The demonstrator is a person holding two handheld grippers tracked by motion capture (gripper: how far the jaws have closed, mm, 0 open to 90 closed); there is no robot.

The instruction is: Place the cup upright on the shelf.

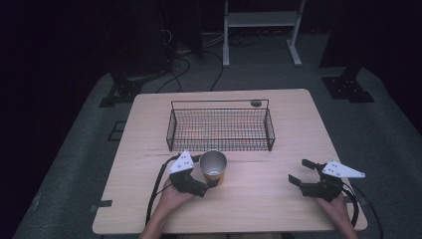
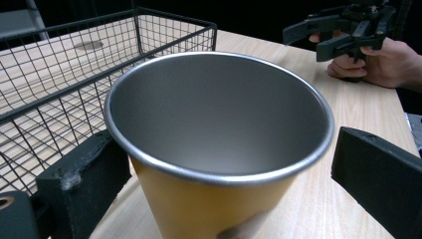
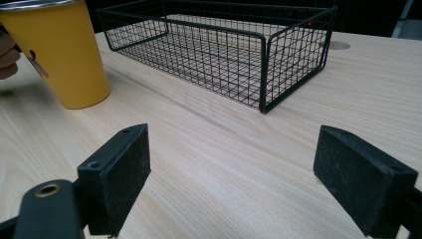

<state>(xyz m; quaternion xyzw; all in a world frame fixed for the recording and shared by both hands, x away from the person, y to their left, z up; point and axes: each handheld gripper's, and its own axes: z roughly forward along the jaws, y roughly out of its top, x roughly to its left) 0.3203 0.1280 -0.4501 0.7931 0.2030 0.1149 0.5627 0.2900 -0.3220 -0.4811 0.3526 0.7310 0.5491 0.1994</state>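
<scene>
Yellow steel-lined cup (image 1: 214, 168) upright on desk (image 1: 259, 199), just before wire basket (image 1: 220, 128). Left gripper (image 1: 211, 183) jaws wide, straddling cup, right jaw apart from it. Right gripper (image 1: 299, 172) jaws wide, empty.

A yellow cup with a steel rim (image 1: 214, 169) stands between the jaws of the left gripper (image 1: 208, 173). A black wire basket (image 1: 219, 101) sits just beyond it. Both rest on a pale wooden table (image 1: 268, 199).

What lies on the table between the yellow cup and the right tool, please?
Nothing: in the high view, bare wooden table runs from the yellow cup to the right tool. The right gripper view shows the same bare stretch.
</scene>
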